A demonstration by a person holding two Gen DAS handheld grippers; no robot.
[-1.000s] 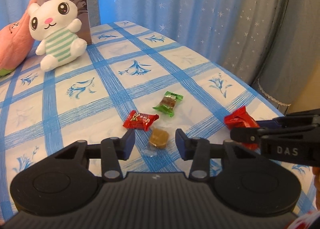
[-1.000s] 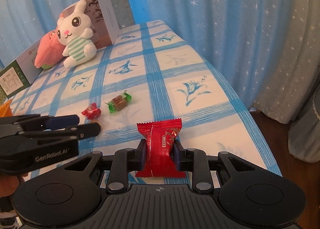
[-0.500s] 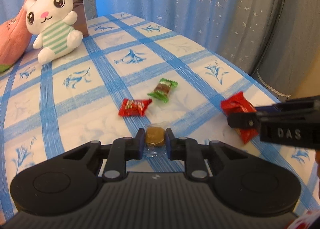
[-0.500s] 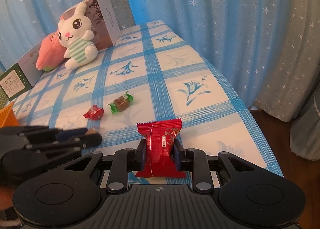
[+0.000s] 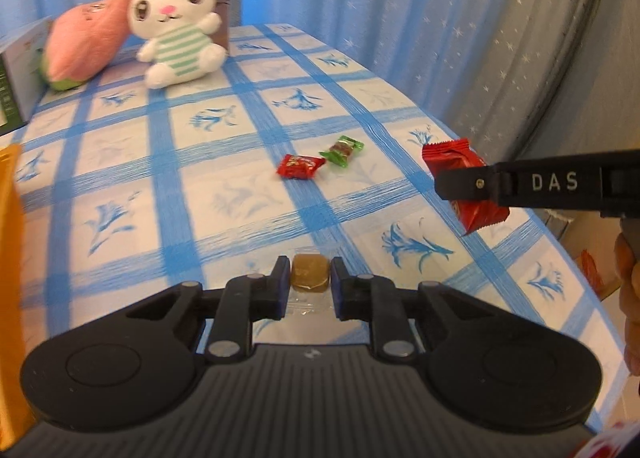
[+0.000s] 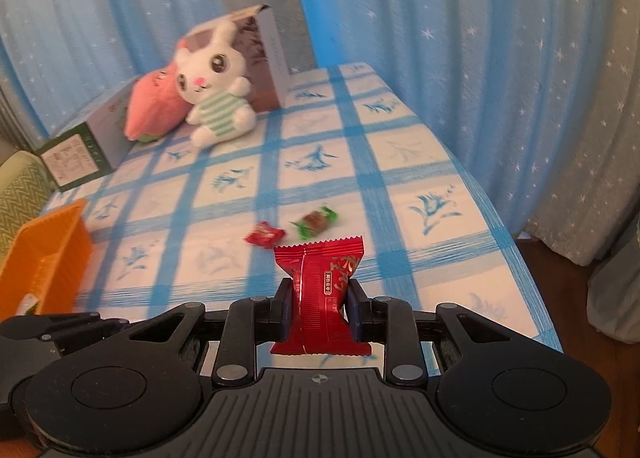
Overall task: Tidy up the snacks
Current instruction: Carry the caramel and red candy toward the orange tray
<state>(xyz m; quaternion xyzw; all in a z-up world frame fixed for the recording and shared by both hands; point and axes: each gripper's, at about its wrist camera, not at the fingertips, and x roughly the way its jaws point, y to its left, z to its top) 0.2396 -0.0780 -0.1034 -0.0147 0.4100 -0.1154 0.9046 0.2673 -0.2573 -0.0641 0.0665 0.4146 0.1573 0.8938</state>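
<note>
My left gripper (image 5: 310, 278) is shut on a brown candy in a clear wrapper (image 5: 310, 278) and holds it above the blue checked tablecloth (image 5: 180, 185). My right gripper (image 6: 320, 308) is shut on a red snack packet (image 6: 322, 294); that packet also shows in the left wrist view (image 5: 460, 181), raised at the right. A small red candy (image 5: 300, 166) and a green-wrapped candy (image 5: 343, 149) lie side by side on the cloth; they also show in the right wrist view, the red candy (image 6: 264, 234) and the green one (image 6: 316, 221). An orange basket (image 6: 44, 254) stands at the left.
A white bunny plush (image 5: 176, 37), a pink plush (image 5: 84, 45) and cardboard boxes (image 6: 80, 145) stand at the far end of the table. The table's right edge (image 6: 500, 225) drops off to curtains. The left gripper's body (image 6: 52, 332) sits low at the left in the right wrist view.
My left gripper closed on the brown candy and lifted it back and left. My right gripper rose with the red packet and turned left, bringing the orange basket into view.
</note>
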